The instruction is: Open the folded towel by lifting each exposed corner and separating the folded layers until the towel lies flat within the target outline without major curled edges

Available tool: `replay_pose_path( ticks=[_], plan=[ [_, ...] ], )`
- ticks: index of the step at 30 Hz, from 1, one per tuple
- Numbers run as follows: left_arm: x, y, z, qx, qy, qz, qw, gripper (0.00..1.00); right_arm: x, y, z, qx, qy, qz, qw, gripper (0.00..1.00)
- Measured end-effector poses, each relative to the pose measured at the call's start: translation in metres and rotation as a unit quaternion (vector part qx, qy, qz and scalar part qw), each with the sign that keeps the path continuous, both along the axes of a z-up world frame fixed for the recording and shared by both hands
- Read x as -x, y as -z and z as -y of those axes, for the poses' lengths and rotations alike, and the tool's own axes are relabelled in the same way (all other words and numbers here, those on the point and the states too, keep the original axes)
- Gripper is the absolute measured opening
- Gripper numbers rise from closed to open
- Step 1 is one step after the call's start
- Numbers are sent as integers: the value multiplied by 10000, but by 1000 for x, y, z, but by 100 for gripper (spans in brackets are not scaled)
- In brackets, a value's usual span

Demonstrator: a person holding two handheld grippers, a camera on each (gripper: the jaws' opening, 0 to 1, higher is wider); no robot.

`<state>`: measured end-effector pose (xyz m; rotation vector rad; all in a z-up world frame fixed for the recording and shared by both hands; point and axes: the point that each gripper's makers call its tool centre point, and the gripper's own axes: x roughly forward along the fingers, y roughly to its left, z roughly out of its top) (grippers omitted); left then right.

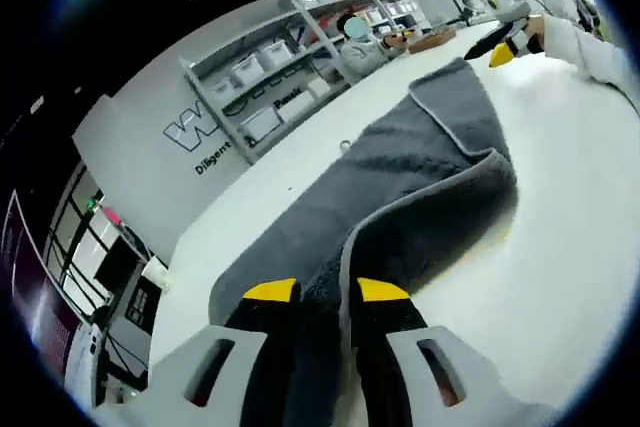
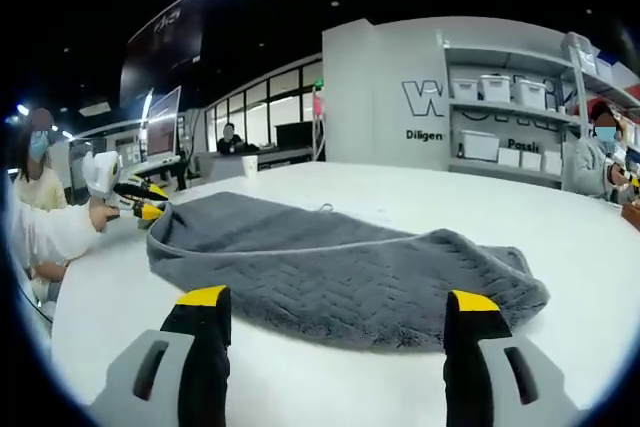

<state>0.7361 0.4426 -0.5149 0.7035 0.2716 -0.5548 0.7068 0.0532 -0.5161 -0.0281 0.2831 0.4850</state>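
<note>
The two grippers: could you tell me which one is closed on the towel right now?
The left gripper, jaws pinching the grey towel; the right gripper stands wide open, short of it.

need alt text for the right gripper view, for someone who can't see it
A folded grey towel lies on a white table, just beyond the open right gripper with its yellow-tipped jaws spread wide. At the towel's far left corner, the left gripper is held by a person's hand. Shelves of white bins stand behind.

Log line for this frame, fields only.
towel: folded, on white table | left gripper: shut on towel edge | right gripper: open, short of towel
</note>
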Motion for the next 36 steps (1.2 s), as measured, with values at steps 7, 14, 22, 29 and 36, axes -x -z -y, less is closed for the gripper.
replay_pose_path(
  ticks=[7,14,22,29,36],
  plan=[
    [17,0,-5,-173,456,-364,9981,2,1,0,0,-2,8,0,10000,88],
    [46,6,-16,129,747,-1209,9898,2,1,0,0,4,6,-17,10000,88],
    [73,17,-17,241,1017,-1942,9754,2,1,1,0,10,3,-29,10000,88],
    [89,30,-12,102,1164,-2463,9621,2,0,3,1,10,26,-60,10000,87],
    [95,45,-13,-126,1214,-2824,9515,2,-1,4,2,11,20,-74,10000,88]
  ],
)
